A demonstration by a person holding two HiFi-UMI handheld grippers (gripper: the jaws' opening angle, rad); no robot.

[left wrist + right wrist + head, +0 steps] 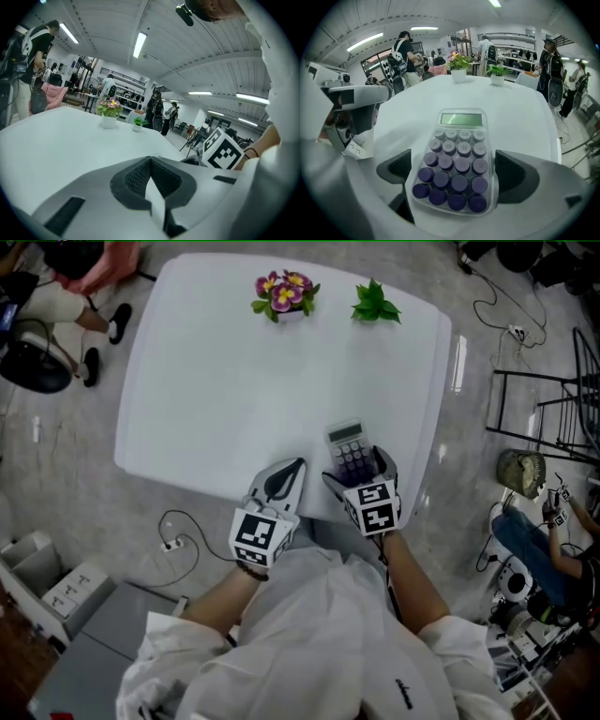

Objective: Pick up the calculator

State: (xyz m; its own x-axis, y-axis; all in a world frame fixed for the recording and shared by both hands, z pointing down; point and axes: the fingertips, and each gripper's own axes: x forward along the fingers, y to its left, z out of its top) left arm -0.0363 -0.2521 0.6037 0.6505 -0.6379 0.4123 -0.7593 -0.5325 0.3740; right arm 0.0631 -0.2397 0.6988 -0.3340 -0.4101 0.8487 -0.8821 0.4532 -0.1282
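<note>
A small calculator (348,450) with purple round keys and a pale display lies near the front edge of the white table (216,390). My right gripper (357,466) straddles its keypad end, and both dark pads press against the calculator's (457,159) long sides in the right gripper (454,172) view. Whether it is off the table I cannot tell. Just to the left, my left gripper (292,471) hovers at the table edge with its jaws closed together and nothing held; its tips meet in the left gripper (151,163) view.
A pot of pink and yellow flowers (284,293) and a small green plant (375,303) stand at the table's far edge. Cables and a power strip (172,544) lie on the floor. A metal rack (553,413) stands right, people sit around.
</note>
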